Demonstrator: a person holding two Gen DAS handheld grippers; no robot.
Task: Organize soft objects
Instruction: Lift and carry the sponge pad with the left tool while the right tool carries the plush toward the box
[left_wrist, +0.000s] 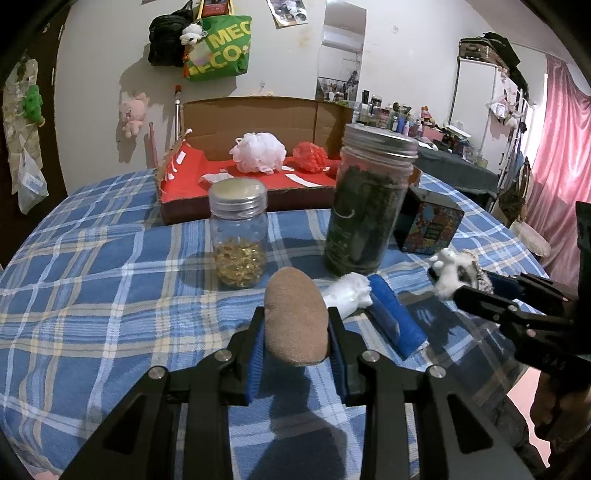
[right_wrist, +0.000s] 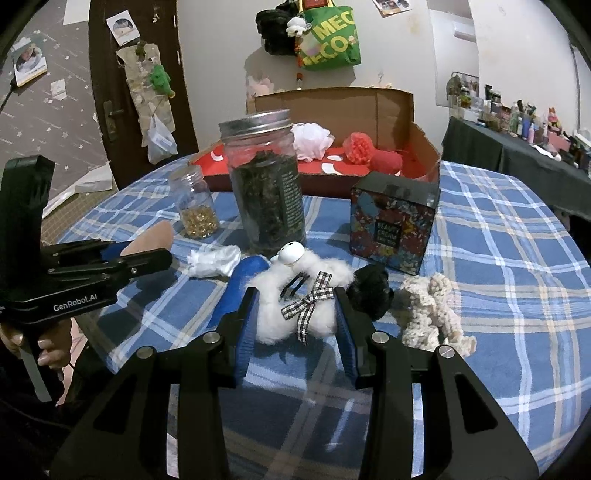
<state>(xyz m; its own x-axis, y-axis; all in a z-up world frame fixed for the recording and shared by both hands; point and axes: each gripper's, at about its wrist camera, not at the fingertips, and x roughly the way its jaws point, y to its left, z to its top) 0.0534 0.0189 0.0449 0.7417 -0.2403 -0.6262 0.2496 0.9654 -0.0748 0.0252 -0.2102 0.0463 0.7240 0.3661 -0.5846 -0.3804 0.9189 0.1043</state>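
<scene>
The cardboard box (left_wrist: 258, 122), red-lined and open, sits on the plaid table (left_wrist: 92, 258) in the upper middle of both views, and I judge it the place where soft things are gathered: one white bath pouf (left_wrist: 258, 152) and two red soft pieces (right_wrist: 357, 147) already lie in it. It lies straight ahead of both grippers, beyond two lidded jars and one patterned black box (right_wrist: 393, 225), so any carry toward it must pass over or between these. The tall jar of dark leaves (left_wrist: 365, 199) stands right of centre in the left wrist view, the small jar of golden capsules (left_wrist: 238, 236) left of it. The left gripper (left_wrist: 297, 325) pinches one tan oval plush (left_wrist: 295, 314), whose long axis points forward, out past the fingertips toward the jars. The right gripper (right_wrist: 295, 314) pinches one white fluffy toy (right_wrist: 299, 295) with a checked bow, held crosswise between its fingers (right_wrist: 245, 321). Both look about equally far from the box, though the left has the clearer lane past the small jar. Still on the cloth: one blue roll (left_wrist: 397, 317) and one crumpled white wad (left_wrist: 349, 293) lower centre in the left view, one black fuzzy piece (right_wrist: 371, 291) and one cream knitted piece (right_wrist: 430, 314) lower right in the right view.
</scene>
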